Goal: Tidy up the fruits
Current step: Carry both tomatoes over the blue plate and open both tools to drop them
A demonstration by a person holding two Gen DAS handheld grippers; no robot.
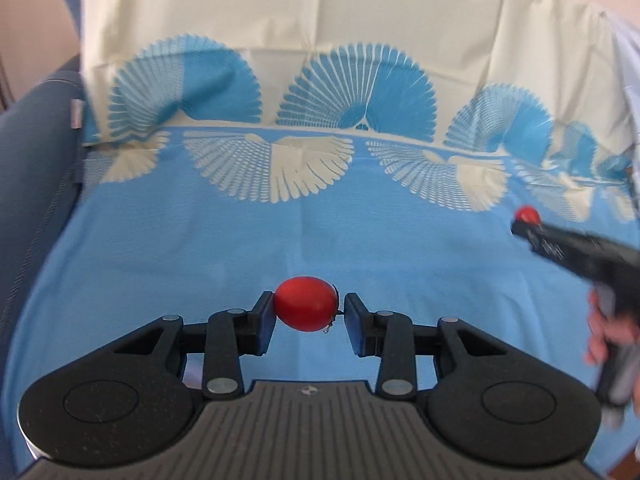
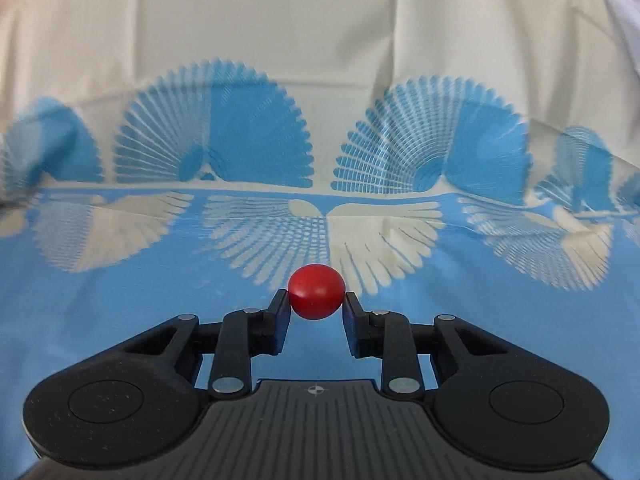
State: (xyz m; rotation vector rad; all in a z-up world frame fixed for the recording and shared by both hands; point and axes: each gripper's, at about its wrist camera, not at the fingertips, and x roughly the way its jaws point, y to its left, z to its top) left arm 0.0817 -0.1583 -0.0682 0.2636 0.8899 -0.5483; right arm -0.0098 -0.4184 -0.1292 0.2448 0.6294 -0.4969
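My left gripper point(image 1: 306, 310) is shut on an oval red tomato point(image 1: 305, 303) with a small dark stem on its right end, held above the blue cloth. My right gripper point(image 2: 317, 303) is shut on a round red tomato point(image 2: 316, 291), pinched at the fingertips above the cloth. In the left wrist view the right gripper point(image 1: 524, 226) reaches in from the right edge, blurred, with its red tomato point(image 1: 527, 214) at its tip and a hand behind it.
A blue cloth point(image 1: 200, 248) with cream fan patterns covers the surface, and cream fabric point(image 1: 280, 8) rises behind it. A dark blue padded edge point(image 1: 36, 152) stands at the left. The cloth also fills the right wrist view point(image 2: 120, 300).
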